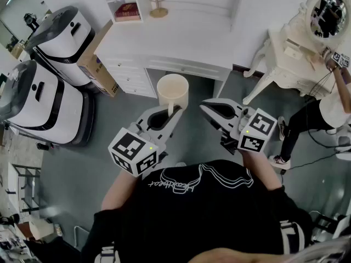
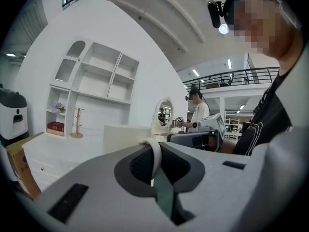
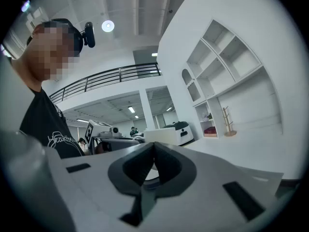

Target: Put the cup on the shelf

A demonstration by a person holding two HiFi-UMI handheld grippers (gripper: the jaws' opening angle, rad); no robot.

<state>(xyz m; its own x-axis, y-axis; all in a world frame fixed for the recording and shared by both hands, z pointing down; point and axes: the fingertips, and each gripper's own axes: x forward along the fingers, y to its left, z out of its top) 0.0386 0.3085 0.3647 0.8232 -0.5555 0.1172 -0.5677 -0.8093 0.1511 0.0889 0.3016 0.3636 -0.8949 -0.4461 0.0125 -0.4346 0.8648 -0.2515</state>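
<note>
Left claw (image 1: 173,112) pinches the handle of the cream round cup (image 1: 173,91), aloft before the white desk (image 1: 181,48); right claw (image 1: 206,107) closed, empty; that thin hold could let it swing and slip.

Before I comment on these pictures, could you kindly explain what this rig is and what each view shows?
No robot here: a person in a black T-shirt holds grey tongs in each hand. The head view looks down from a camera on the person's head; the two gripper views come from cameras riding on the tongs. The left tongs are closed on the handle of a cream round cup; the right tongs are shut and empty. Ahead, a white desk with shelves bears a red book and a wooden peg stand.
</note>
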